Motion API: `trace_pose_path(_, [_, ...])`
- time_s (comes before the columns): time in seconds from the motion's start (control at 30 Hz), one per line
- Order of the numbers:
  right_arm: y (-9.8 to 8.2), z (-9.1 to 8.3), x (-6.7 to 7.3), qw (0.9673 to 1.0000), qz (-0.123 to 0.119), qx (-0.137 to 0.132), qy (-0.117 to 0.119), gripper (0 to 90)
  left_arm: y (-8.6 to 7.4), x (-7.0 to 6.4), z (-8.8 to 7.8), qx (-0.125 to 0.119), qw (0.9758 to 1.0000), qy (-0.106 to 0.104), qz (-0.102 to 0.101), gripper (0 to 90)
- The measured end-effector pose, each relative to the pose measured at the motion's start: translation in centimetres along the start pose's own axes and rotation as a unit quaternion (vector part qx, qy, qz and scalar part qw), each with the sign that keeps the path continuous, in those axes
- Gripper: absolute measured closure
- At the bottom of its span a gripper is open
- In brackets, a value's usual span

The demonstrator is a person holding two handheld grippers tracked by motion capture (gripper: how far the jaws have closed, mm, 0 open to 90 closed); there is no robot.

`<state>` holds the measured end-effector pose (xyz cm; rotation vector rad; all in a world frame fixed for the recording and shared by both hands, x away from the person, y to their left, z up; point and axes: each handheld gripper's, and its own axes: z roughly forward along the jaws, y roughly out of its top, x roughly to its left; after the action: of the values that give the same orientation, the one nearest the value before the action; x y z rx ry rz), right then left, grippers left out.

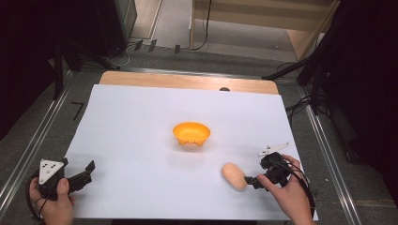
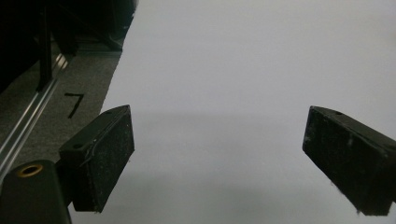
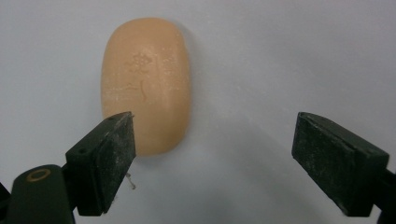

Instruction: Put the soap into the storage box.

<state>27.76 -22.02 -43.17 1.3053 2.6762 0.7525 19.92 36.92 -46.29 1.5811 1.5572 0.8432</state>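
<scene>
A tan, potato-shaped oval [image 1: 234, 176] lies on the white sheet [image 1: 141, 136] at the front right. My right gripper [image 1: 252, 180] sits just right of it, jaws spread wide. In the right gripper view the potato [image 3: 146, 84] lies ahead, over toward the left jaw; the right gripper [image 3: 212, 158] is open and holds nothing. An orange bowl [image 1: 191, 133] stands near the sheet's centre, apparently empty. My left gripper [image 1: 87, 172] rests at the front left corner, open, pointing right. In the left gripper view the left gripper [image 2: 217, 163] has only bare white sheet between its jaws.
The white sheet covers a wooden table whose far edge [image 1: 187, 80] shows beyond it. Metal rails [image 1: 28, 150] run along both sides over grey floor. Black stands and cables [image 1: 300, 75] sit at the far right. A black mark [image 2: 74, 103] lies on the floor beside the sheet.
</scene>
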Motion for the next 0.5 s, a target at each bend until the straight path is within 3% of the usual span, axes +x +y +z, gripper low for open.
trace_pose_path(0.5, [1.4, 1.4, 1.7, 0.9996, -0.019, 0.014, 0.016, 16.8, 0.0, 0.0, 0.0, 0.0, 1.0, 0.0, 0.0, 9.6])
